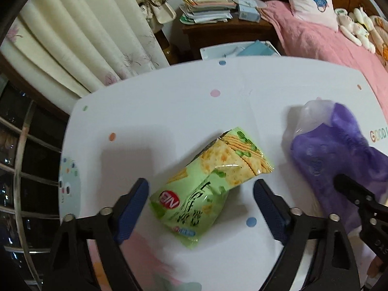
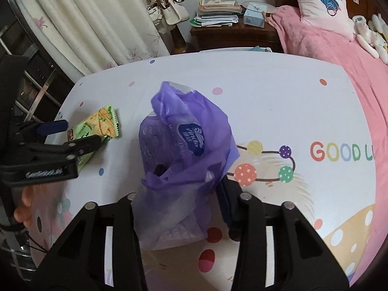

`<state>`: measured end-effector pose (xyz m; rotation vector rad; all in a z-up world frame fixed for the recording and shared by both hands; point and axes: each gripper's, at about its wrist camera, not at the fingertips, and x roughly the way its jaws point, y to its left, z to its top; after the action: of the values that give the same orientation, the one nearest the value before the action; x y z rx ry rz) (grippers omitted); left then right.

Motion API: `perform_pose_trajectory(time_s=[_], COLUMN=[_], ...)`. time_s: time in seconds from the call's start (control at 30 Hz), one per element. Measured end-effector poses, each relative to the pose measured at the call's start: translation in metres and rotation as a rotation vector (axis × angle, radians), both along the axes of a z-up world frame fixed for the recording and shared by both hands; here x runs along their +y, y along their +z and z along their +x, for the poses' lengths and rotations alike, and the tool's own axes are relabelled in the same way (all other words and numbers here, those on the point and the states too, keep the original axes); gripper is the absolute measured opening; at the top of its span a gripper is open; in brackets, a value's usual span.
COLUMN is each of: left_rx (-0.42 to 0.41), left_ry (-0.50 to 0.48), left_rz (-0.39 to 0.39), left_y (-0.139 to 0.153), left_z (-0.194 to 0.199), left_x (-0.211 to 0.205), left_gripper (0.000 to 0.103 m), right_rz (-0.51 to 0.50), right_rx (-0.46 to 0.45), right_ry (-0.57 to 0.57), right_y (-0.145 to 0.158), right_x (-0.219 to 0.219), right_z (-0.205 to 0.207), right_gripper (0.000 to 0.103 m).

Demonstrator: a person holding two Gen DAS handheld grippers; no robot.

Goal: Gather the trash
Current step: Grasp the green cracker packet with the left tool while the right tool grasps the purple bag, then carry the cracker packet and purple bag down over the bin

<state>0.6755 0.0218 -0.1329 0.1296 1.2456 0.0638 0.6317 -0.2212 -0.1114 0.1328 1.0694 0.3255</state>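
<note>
A green cracker packet (image 1: 211, 177) lies on the white dotted table (image 1: 169, 101). My left gripper (image 1: 201, 183) points down over it, open, its blue pads (image 1: 132, 206) on either side of the packet and clear of it. In the right wrist view the packet (image 2: 101, 123) shows under the left gripper (image 2: 82, 132). A crumpled purple plastic bag (image 2: 184, 145) stands mid-table (image 2: 266, 97). My right gripper (image 2: 178, 191) is shut on the bag's near edge, and the bag hides its left finger. The bag (image 1: 339, 150) also shows at the right of the left wrist view.
A bed with a pink blanket (image 2: 327, 38) runs along the table's right side. Behind the table are a wooden nightstand (image 1: 225, 31) stacked with papers, a white box (image 1: 232, 49) and cream curtains (image 1: 80, 38). A metal window rail (image 1: 21, 165) is at the left.
</note>
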Motion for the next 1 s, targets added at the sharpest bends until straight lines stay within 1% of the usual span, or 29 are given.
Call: perform_pose_trajectory(time_s=[0.07,0.13,0.17,0.23,0.27,0.3,0.33,0.37,0.43,0.47,0.53,0.6,0.67,0.83,0.97,1.0], left_rx=[0.047,0.042,0.048,0.052,0.046,0.041,0.039,0.038,0.037,0.032,0.035,0.040,0.041,0.026,-0.011,-0.026], left_ry=[0.001,0.019,0.029,0.054,0.071,0.072,0.070,0.072,0.075,0.073,0.072,0.078,0.083,0.108,0.097,0.087], left_rz=[-0.018,-0.053,-0.066,-0.130,-0.139,-0.141,-0.142,-0.139,-0.134,-0.128,-0.129,-0.129,-0.136,-0.180,-0.196,-0.201], left_y=[-0.012,-0.015,-0.016,-0.018,-0.018,-0.018,-0.017,-0.017,-0.016,-0.015,-0.012,-0.011,-0.006,0.018,0.046,0.056], left_z=[0.007,0.011,0.013,0.015,0.015,0.014,0.013,0.011,0.007,0.004,-0.005,-0.020,-0.034,-0.088,-0.140,-0.158], left_x=[0.004,0.009,0.011,0.018,0.020,0.020,0.019,0.018,0.015,0.014,0.008,0.003,0.002,0.004,0.003,0.002], left_gripper=[0.075,0.074,0.072,0.062,0.055,0.047,0.043,0.036,0.032,0.028,0.026,0.024,0.023,0.023,0.023,0.023], right_rz=[0.006,0.006,0.006,0.007,0.008,0.009,0.011,0.012,0.011,0.012,0.020,0.043,0.067,0.072,0.077,0.075], right_rx=[-0.005,-0.010,-0.012,-0.017,-0.018,-0.019,-0.020,-0.021,-0.021,-0.017,-0.004,0.020,0.044,0.061,0.065,0.060], right_ry=[-0.001,0.000,0.002,0.003,0.003,0.002,0.001,0.000,-0.002,-0.005,-0.010,-0.014,-0.022,-0.038,-0.047,-0.048], right_y=[-0.001,0.000,-0.001,-0.001,-0.001,-0.001,-0.001,-0.001,0.000,-0.001,0.000,0.000,-0.001,0.005,0.017,0.020], right_x=[-0.001,-0.002,-0.002,-0.004,-0.005,-0.005,-0.006,-0.006,-0.006,-0.007,-0.009,-0.011,-0.016,-0.021,-0.020,-0.019], right_z=[-0.001,-0.004,-0.005,-0.007,-0.008,-0.010,-0.010,-0.010,-0.012,-0.014,-0.016,-0.018,-0.025,-0.061,-0.108,-0.118], right_gripper=[0.035,0.034,0.034,0.033,0.032,0.031,0.031,0.031,0.030,0.028,0.022,0.014,0.012,0.010,0.010,0.010])
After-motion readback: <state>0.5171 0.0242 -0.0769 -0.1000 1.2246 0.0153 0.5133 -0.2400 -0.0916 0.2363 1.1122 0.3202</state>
